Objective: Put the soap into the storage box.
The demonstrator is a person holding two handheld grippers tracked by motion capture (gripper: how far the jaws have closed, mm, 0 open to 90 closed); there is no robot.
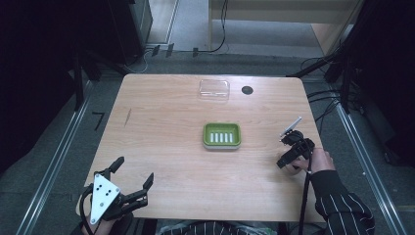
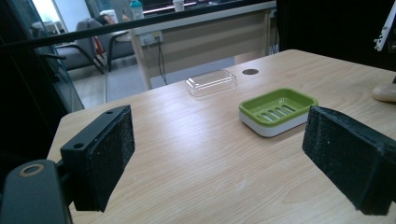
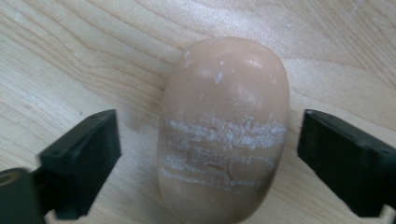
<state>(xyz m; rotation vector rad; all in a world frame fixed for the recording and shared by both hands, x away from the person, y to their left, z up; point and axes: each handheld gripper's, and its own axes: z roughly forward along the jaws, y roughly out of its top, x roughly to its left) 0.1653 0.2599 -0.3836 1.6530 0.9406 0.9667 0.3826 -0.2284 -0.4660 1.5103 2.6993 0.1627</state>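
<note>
Working across the pale wooden table [image 1: 161, 147], I keep both tools low over its near half. Ahead of my left gripper [image 1: 131, 181], and between my two hands, sits the green plastic soap dish with a slotted floor on a white base [image 2: 278, 110], placed centrally, I judge, so that either hand reaches it. Beyond the dish, farther from me, lies the clear plastic lid [image 2: 211, 82], set aside so the dish stays uncovered.

My right gripper [image 3: 208, 154] points down at the table's right side, straddling the tan oval bar of soap [image 3: 224, 130], which lies flat on the wood directly beneath it. Its jaws are spread on either side of the bar's narrow width with a gap on each flank, not yet pinching; I line them across the short axis for a firm hold. The bar's scuffed white streaks suggest a slippery surface.

My left gripper rests spread wide, holding nothing.
</note>
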